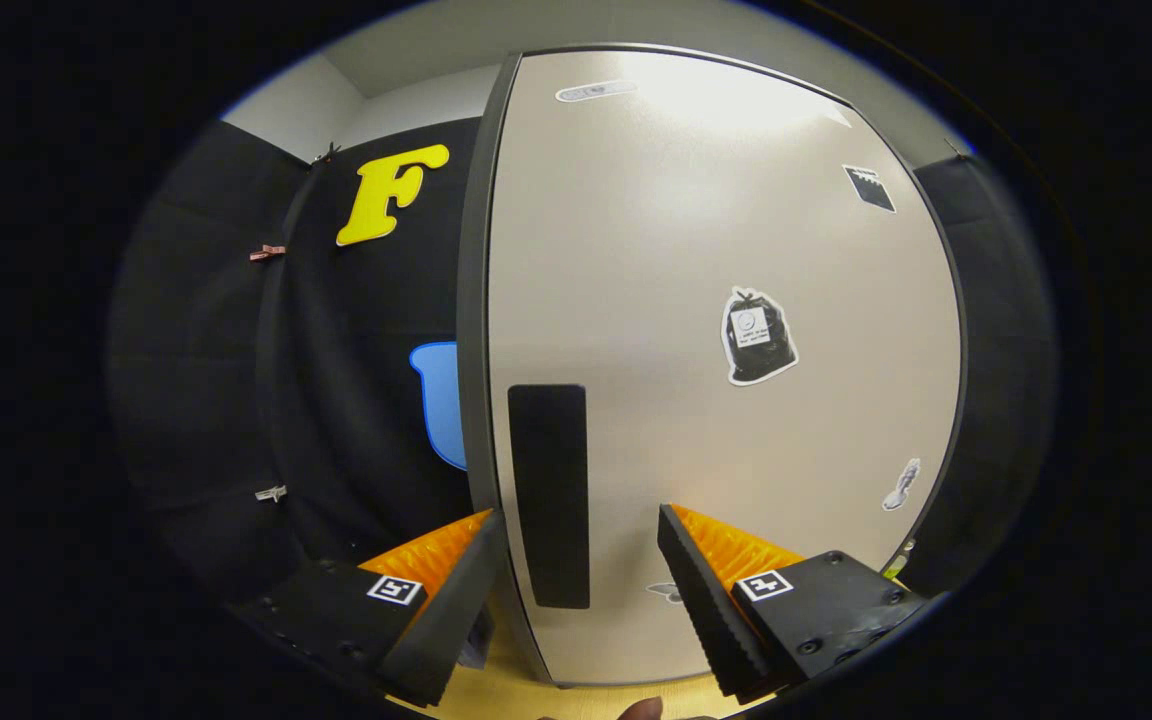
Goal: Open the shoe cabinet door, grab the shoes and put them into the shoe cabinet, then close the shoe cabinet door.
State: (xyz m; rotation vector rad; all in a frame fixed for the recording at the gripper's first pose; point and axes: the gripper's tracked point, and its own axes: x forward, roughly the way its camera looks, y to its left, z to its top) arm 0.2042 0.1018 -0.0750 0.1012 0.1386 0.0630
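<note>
Shoe cabinet door (pixel 716 330) stands directly ahead of the gripper (pixel 576 590), a pale upright panel with a dark frame, and it looks closed or very nearly so; its left edge (pixel 474 330) runs down at about the gripper's 11 o'clock. A dark vertical handle recess (pixel 548 495) sits low on the door near that edge, at 12 o'clock from the gripper and framed between the two spread fingers. The gripper is wide open and holds nothing, with one finger (pixel 451 590) just outside the door's left edge and the other (pixel 706 600) over the door face.

Several stickers dot the panel: a dark bag-shaped one (pixel 758 337) at roughly 1 o'clock, a small dark one (pixel 869 188) higher up, and a small pale one (pixel 902 484) at 2 o'clock by the right frame. A light wooden floor (pixel 496 690) shows beneath the door's bottom edge. No shoes can be seen here.

Judging from this, the door-opening step is in hand. The main risk is a poor hold: the recess looks shallow and flat, so a finger could skid off the smooth panel rather than hook in. If the left finger closes on the frame instead of the door's edge, the pull would do nothing or tug the whole cabinet. Pulling off the hinge's arc could also make the fingers slip free.
</note>
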